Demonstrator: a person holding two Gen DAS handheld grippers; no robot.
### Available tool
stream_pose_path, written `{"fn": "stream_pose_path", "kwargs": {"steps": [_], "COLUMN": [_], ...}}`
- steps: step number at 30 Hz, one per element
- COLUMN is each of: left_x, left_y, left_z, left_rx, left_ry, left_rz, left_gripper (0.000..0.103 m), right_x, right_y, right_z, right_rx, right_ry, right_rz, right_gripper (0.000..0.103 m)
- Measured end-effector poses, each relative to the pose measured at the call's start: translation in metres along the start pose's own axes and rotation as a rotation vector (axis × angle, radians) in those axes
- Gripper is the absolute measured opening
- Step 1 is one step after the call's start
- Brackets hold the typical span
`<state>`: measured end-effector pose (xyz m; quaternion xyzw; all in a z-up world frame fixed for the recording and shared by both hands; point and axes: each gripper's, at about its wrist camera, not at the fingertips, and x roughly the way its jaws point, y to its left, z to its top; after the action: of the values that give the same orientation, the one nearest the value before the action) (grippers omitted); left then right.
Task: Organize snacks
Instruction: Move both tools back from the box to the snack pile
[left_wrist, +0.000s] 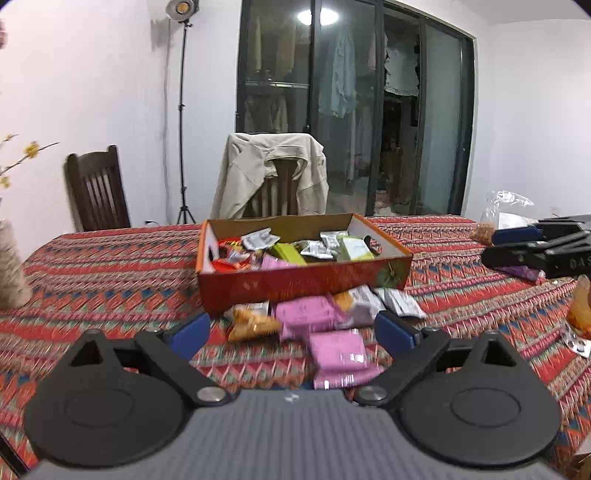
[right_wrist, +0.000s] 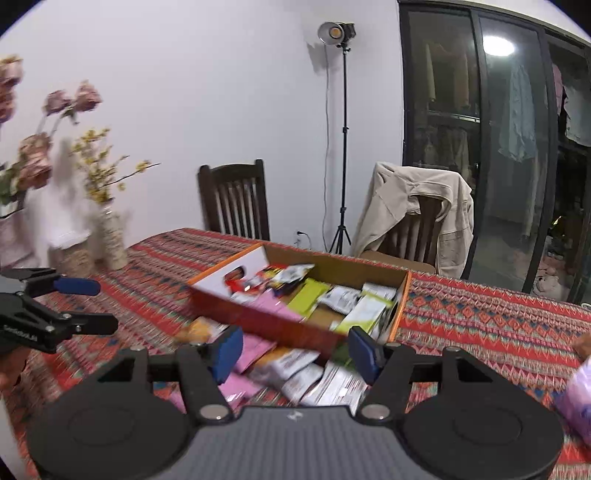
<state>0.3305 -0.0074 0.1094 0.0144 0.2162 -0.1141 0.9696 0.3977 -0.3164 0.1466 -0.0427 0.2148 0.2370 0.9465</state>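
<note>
An orange cardboard box (left_wrist: 303, 282) (right_wrist: 266, 319) holding several mixed snack packets stands on the patterned tablecloth. Loose packets lie in front of it: pink ones (left_wrist: 338, 350) (right_wrist: 245, 352), a silver one (left_wrist: 400, 301), a yellow-brown one (left_wrist: 251, 325) and white ones (right_wrist: 306, 376). My left gripper (left_wrist: 291, 328) hovers above this pile, jaws wide open and empty; it also shows at the left edge of the right wrist view (right_wrist: 92, 304). My right gripper (right_wrist: 295, 352) is open above the pile by the box's near corner, with nothing pressed between its pads.
Vases with flowers (right_wrist: 110, 236) stand at the table's left end. Two dark chairs (left_wrist: 98, 188), one draped with a beige jacket (left_wrist: 273, 173), and a light stand (left_wrist: 183, 110) are behind the table. A plastic bag (left_wrist: 508, 210) and a purple pack (right_wrist: 576, 398) lie to the right.
</note>
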Motion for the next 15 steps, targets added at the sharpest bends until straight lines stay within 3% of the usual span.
{"fn": "stream_pose_path", "kwargs": {"steps": [8,15], "left_x": [-0.061,-0.071], "left_y": [-0.003,-0.001], "left_z": [-0.042,-0.075], "left_rx": [-0.079,-0.093], "left_ry": [-0.006,0.059], "left_rz": [0.035,0.081], "left_gripper": [0.100,0.100], "right_x": [-0.046,-0.055], "right_y": [0.049,0.070], "right_z": [-0.060,-0.113], "right_rx": [-0.022,0.046], "right_ry": [0.035,0.094], "right_rz": [0.024,0.060], "right_gripper": [0.070,0.071]}}
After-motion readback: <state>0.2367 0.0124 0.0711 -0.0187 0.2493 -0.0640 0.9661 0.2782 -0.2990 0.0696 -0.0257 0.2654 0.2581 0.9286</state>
